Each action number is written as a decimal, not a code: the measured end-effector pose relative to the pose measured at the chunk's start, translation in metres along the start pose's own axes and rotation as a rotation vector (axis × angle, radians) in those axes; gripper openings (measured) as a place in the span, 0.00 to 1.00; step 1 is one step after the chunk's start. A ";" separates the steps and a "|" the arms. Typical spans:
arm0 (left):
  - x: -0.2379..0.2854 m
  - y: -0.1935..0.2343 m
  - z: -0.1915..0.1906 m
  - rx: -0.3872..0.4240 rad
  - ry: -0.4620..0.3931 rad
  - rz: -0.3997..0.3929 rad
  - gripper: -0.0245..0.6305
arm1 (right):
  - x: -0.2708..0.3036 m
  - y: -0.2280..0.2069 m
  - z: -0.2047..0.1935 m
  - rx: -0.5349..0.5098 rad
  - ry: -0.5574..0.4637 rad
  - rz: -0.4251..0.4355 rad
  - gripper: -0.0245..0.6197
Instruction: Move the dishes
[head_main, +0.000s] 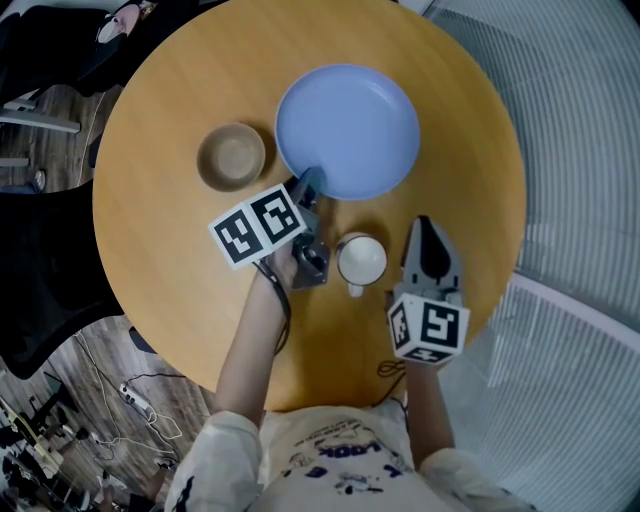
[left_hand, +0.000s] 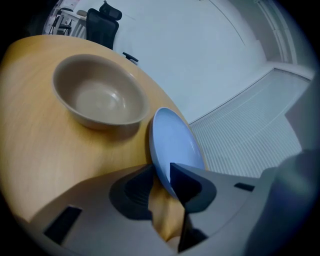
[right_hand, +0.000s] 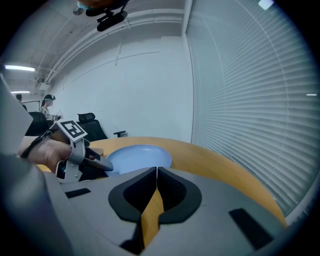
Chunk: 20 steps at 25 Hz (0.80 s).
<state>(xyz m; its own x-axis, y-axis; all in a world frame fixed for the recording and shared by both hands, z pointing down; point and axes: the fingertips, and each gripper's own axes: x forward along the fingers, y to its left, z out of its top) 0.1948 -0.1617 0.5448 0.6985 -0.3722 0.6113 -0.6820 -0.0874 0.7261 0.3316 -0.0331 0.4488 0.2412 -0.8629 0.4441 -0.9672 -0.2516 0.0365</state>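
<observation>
A light blue plate (head_main: 348, 130) lies flat at the far side of the round wooden table (head_main: 160, 250). My left gripper (head_main: 308, 185) is at its near-left rim. In the left gripper view the plate's rim (left_hand: 175, 142) sits between the open jaws of that gripper (left_hand: 161, 182), close against the right one. A tan bowl (head_main: 232, 157) (left_hand: 100, 97) stands left of the plate. A white mug (head_main: 361, 259) stands between my two hands. My right gripper (head_main: 428, 232) (right_hand: 156, 172) hovers right of the mug, shut and empty, pointing toward the plate (right_hand: 137, 155).
The table's edge curves close behind the plate and to the right of my right gripper. Window blinds (right_hand: 250, 90) run along the right side. A black office chair (left_hand: 102, 22) stands beyond the table's far-left edge.
</observation>
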 end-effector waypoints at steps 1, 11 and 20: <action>0.001 0.000 -0.001 0.004 -0.001 0.004 0.20 | 0.000 0.000 -0.001 -0.002 -0.002 0.004 0.05; 0.001 0.002 0.005 -0.172 -0.064 -0.012 0.12 | -0.001 -0.006 -0.007 -0.007 0.011 0.003 0.05; -0.009 0.005 0.010 -0.142 -0.065 -0.021 0.10 | -0.004 -0.010 -0.012 0.016 0.023 -0.025 0.05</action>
<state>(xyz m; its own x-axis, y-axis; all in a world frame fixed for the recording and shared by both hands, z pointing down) 0.1829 -0.1681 0.5399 0.6932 -0.4314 0.5774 -0.6268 0.0346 0.7784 0.3393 -0.0217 0.4572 0.2628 -0.8461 0.4637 -0.9595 -0.2797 0.0334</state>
